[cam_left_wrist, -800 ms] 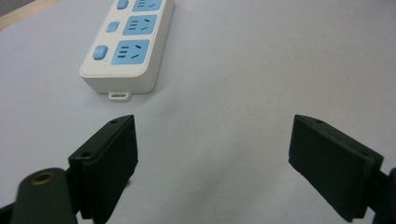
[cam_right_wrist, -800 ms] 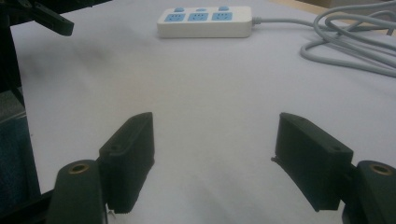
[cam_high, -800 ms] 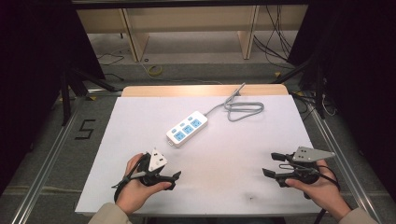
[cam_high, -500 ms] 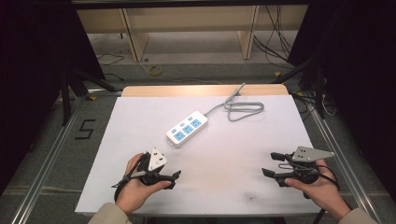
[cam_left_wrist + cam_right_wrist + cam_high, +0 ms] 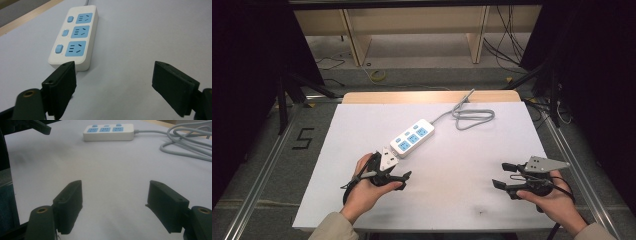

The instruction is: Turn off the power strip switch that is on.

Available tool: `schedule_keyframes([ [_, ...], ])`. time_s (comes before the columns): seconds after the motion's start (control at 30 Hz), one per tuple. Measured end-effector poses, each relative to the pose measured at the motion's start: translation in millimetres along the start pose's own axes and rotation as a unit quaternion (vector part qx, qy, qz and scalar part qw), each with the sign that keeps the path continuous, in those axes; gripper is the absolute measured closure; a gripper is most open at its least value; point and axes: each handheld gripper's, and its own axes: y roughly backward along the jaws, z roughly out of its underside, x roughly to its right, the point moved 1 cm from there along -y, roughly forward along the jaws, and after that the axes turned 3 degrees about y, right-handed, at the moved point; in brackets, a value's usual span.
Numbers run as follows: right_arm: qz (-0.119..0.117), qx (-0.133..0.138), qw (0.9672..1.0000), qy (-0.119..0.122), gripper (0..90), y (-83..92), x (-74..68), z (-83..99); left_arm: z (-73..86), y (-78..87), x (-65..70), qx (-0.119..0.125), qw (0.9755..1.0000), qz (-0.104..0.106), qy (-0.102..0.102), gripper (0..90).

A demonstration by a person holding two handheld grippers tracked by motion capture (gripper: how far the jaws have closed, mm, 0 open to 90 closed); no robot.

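Observation:
A white power strip (image 5: 413,137) with blue sockets lies slantwise at the middle of the white table (image 5: 362,120). Its grey cable (image 5: 472,117) coils at the back right. My left gripper (image 5: 394,167) is open, just short of the strip's near end. In the left gripper view the strip (image 5: 75,40) lies ahead and to the left, its near end just beyond the left jaw of my gripper (image 5: 113,72). My right gripper (image 5: 500,174) is open over bare table at the front right. In its own view this gripper (image 5: 115,187) faces the strip (image 5: 108,132) far off.
The cable's loops (image 5: 185,142) lie at the right of the right gripper view. A wooden strip (image 5: 427,96) edges the table's far side. Shelving legs (image 5: 477,35) and loose cables stand on the floor beyond. Metal rails (image 5: 267,165) run along both sides.
My left gripper has moved forward and a little right, closer to the strip's near end. The right gripper has barely shifted.

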Motion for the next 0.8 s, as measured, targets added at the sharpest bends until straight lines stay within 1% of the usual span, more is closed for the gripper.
schedule_keyframes([
  [0.13, -0.001, 0.000, 1.0000, 0.001, 28.7, -0.7, -0.3, -0.1, -4.3, -5.5, -4.0, -0.004, 1.0000, -0.002, 0.001, 19.7],
  [0.23, -0.001, -0.002, 1.0000, 0.001, 28.7, -0.9, -0.4, -0.2, -9.3, -9.5, -8.4, -0.004, 1.0000, -0.005, 0.006, 20.5],
  [0.3, -0.002, -0.001, 1.0000, 0.002, 28.7, -1.0, -0.3, -0.3, -10.6, -10.2, -9.7, -0.003, 1.0000, -0.004, 0.008, 21.1],
  [0.47, -0.002, -0.001, 1.0000, 0.003, 28.7, -0.9, -0.5, -0.2, -17.7, -13.1, -17.6, -0.002, 0.9999, -0.012, 0.010, 22.9],
  [0.6, -0.003, -0.002, 1.0000, 0.002, 28.7, -0.8, -0.6, -0.1, -23.4, -14.4, -23.5, 0.000, 0.9997, -0.019, 0.016, 25.2],
  [0.63, -0.002, -0.002, 1.0000, 0.002, 28.7, -0.8, -0.6, -0.2, -24.5, -15.3, -24.5, 0.004, 0.9996, -0.019, 0.018, 25.4],
  [0.7, -0.003, -0.002, 1.0000, 0.002, 28.7, -0.7, -0.7, -0.3, -26.7, -15.5, -27.1, 0.000, 0.9996, -0.023, 0.017, 25.8],
  [0.8, -0.003, -0.002, 1.0000, 0.001, 28.7, -0.9, -0.7, -0.3, -29.2, -17.2, -29.9, 0.002, 0.9995, -0.025, 0.019, 26.4],
])
